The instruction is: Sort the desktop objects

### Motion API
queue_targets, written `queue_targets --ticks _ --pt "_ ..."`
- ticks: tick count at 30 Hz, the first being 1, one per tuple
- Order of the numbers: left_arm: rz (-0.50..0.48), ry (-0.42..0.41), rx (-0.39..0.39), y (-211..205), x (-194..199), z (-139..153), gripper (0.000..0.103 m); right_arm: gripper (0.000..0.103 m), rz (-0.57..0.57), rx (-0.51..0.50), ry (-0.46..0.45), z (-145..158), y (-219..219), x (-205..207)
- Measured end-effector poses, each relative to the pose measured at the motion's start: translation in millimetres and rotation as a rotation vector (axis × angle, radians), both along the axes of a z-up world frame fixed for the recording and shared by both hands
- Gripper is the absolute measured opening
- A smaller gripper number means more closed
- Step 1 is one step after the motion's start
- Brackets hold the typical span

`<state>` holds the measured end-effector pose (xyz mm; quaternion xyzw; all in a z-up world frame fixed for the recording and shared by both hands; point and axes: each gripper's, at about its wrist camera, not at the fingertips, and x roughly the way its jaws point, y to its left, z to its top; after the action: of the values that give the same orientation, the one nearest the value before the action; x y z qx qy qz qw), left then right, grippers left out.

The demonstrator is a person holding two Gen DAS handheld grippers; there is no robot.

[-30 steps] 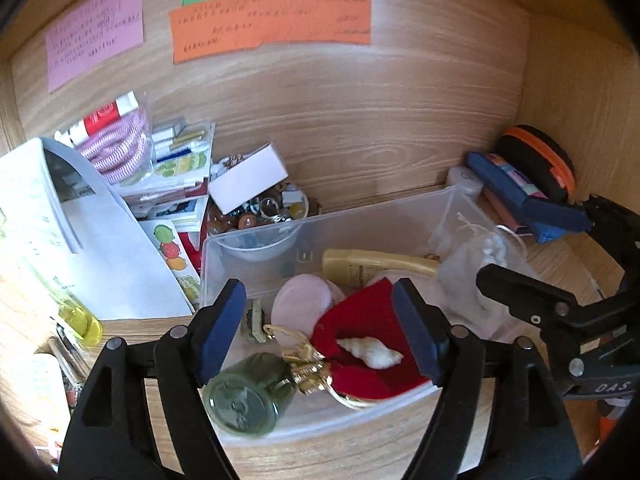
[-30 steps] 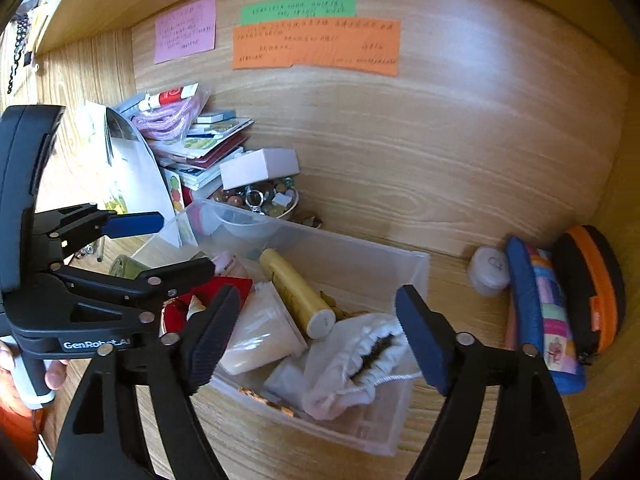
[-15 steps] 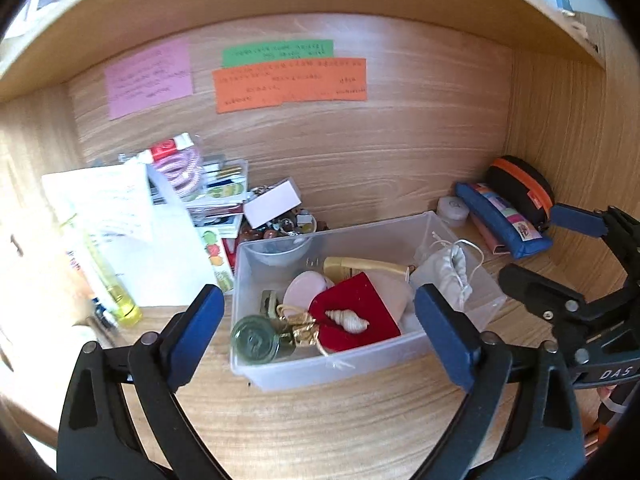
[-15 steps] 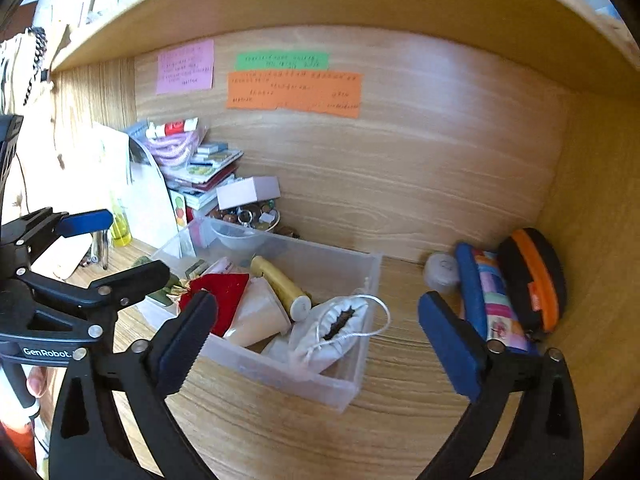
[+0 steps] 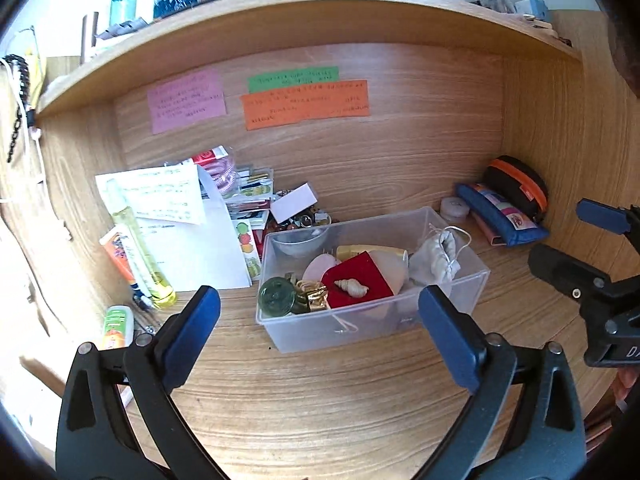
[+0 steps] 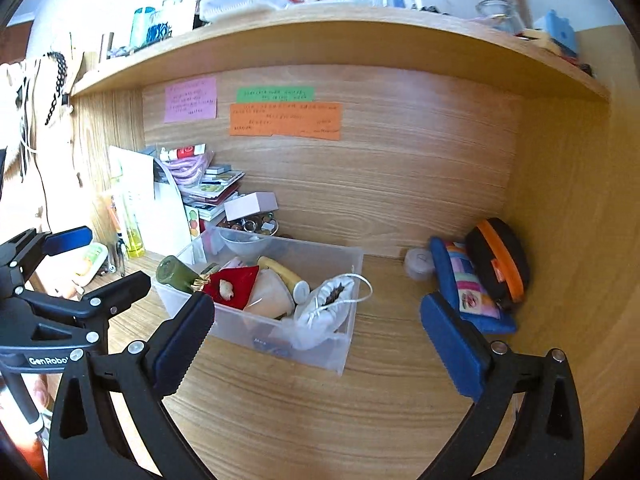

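A clear plastic bin (image 5: 372,328) stands on the wooden desk and also shows in the right wrist view (image 6: 280,344). It holds a green round bottle (image 5: 276,300), a red card with a shell (image 5: 356,286), a yellow tube (image 5: 368,251) and a white drawstring pouch (image 5: 436,256). My left gripper (image 5: 317,294) hovers in front of the bin, its jaws still opening, with nothing between them. My right gripper (image 6: 317,300) stands wide open and bare, short of the bin's right end. Each gripper shows at the edge of the other's view.
A blue pencil case (image 5: 500,212), a black-and-orange case (image 5: 516,184) and a small white jar (image 5: 454,207) lie at the back right. Papers (image 5: 192,240), booklets, a bead bowl (image 5: 296,220) and tubes (image 5: 136,248) crowd the back left. A laden shelf (image 5: 280,32) overhangs the desk.
Both grippers drew back from the bin and rose a little, and their jaws spread wider. The bin and its contents stayed in place; more desk and the shelf came into view.
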<state>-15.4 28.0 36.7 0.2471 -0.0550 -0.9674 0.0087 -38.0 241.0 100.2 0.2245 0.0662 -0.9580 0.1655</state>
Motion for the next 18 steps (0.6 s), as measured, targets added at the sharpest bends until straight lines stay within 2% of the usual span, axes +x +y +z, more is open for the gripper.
queue_targets --ticks 7,12,18 --pt "0.010 -0.005 0.019 0 9 -3 0.101 0.103 -0.015 -0.029 0.006 -5 6 17" --pt "0.022 0.000 0.037 -3 11 -6 0.103 0.103 -0.022 -0.059 -0.020 -12 8 14" --pt "0.014 0.008 0.056 -5 8 -10 0.103 0.103 -0.025 -0.048 -0.042 -22 6 8"
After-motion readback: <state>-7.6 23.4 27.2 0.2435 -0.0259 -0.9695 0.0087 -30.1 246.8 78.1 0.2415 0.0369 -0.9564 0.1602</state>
